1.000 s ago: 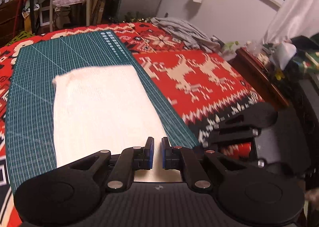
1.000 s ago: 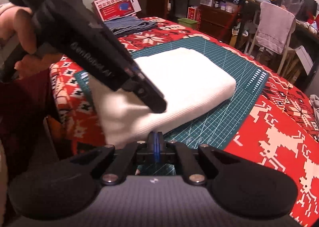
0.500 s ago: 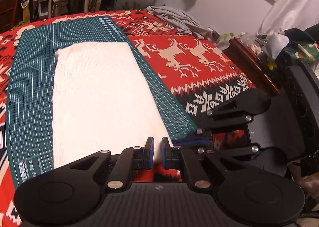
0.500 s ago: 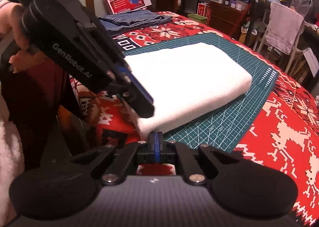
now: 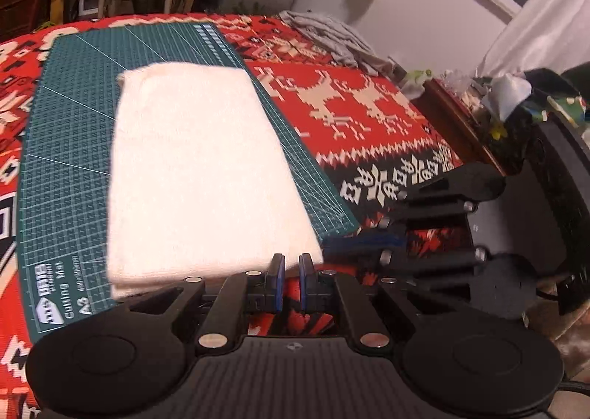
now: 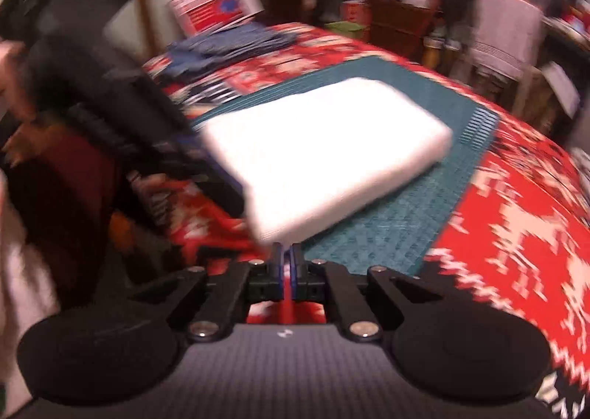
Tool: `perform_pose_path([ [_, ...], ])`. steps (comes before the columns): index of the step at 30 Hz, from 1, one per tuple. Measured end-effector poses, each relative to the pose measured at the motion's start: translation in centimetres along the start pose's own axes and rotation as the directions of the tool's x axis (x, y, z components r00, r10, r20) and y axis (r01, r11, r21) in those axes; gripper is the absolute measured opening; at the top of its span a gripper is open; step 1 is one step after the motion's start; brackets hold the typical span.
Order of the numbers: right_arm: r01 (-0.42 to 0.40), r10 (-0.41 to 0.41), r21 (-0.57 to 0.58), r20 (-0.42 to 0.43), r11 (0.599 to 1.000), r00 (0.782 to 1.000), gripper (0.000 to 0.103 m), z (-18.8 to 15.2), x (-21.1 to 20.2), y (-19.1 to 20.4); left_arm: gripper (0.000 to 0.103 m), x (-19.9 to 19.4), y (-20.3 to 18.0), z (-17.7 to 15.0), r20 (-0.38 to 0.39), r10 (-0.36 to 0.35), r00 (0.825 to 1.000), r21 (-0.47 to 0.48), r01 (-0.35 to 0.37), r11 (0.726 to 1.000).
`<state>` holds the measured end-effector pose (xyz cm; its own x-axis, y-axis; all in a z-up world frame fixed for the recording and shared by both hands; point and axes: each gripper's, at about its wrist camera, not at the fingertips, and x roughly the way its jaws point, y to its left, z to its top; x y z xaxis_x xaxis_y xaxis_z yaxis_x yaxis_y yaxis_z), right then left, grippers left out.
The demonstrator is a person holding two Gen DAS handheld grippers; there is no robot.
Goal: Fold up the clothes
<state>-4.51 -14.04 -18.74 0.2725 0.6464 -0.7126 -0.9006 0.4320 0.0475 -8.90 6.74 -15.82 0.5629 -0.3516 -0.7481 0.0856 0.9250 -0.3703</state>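
Right wrist view is smeared with motion blur, so details there are mush. The folded white garment (image 5: 199, 175) lies on the green cutting mat (image 5: 70, 175), its near end at the mat's near edge, with bare mat on its left. Left gripper (image 5: 291, 266) is slightly parted, holding nothing, just off the garment's near edge. Right gripper (image 6: 286, 253) shows a thin gap and is also empty.

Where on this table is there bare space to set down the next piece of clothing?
The red patterned cloth right of the cutting mat lies bare up to the grey garment at the far edge. The mat strip left of the folded white cloth is narrow. The near edge is crowded by the left tool and the right tool.
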Motion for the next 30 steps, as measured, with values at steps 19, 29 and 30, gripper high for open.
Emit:
perform_pose_path([
  [19,0.083,-0.191,0.633,0.105,0.77,0.976,0.041,3.4,5.8,-6.9,0.034,-0.5,11.6,3.0,0.145,0.032,0.989,-0.296,0.013,0.955],
  [29,0.043,-0.169,0.67,0.124,0.741,0.978,0.039,4.0,8.7,-9.2,0.034,0.0,12.5,2.0,0.135,-0.019,0.991,-0.341,0.064,0.938],
  [30,0.039,-0.167,0.672,0.126,0.739,0.978,0.035,4.0,8.8,-9.3,0.032,0.0,12.5,2.0,0.133,-0.02,0.991,-0.344,0.065,0.937],
])
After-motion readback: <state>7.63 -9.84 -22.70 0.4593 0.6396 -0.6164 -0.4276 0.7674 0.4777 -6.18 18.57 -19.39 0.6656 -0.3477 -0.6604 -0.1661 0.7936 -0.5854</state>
